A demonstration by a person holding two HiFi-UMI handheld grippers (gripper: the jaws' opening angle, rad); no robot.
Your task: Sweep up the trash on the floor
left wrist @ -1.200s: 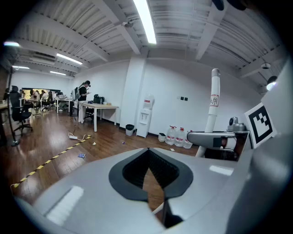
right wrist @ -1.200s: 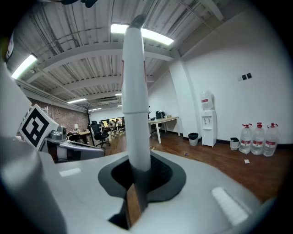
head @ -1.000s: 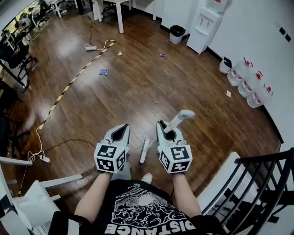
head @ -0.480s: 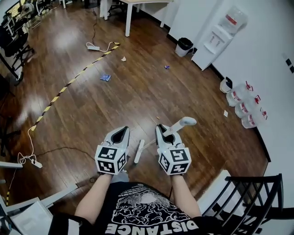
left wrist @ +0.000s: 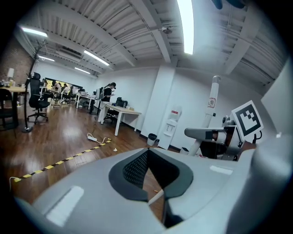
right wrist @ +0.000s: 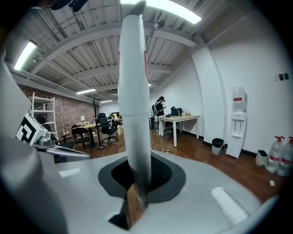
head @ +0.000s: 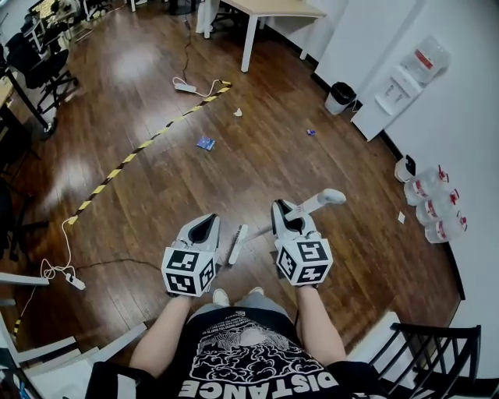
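The dark wooden floor (head: pixel 156 195) fills most of the room, and a yellow-and-black tape strip (head: pixel 148 143) runs slantwise across it; I'll place everything from that strip. A pale table (head: pixel 274 9) stands past the strip's far end, and a white power strip (head: pixel 185 87) with its cable lies right at that end. Well off to the white-wall side of the tape are a water dispenser (head: pixel 405 78), a row of water bottles (head: pixel 433 209) and a small black bin (head: pixel 341 95). The person stands on that same side of the tape, well apart from it, with a white broom: its handle (head: pixel 316 201) slants up and its head (head: pixel 237 244) is down near the floor between the two tools. The right gripper (head: pixel 282 206) is clamped around the handle, which rises straight through its jaws in the right gripper view. The left gripper (head: pixel 209 218) holds nothing, its jaw tips pressed together. The trash lies unswept: a blue wrapper (head: pixel 206 143) just beside the tape's middle, a crumpled white scrap (head: pixel 238 112) near the tape's far end, a tiny bluish bit (head: pixel 310 132) farther out towards the bin, and a white scrap (head: pixel 401 217) well away by the bottles.
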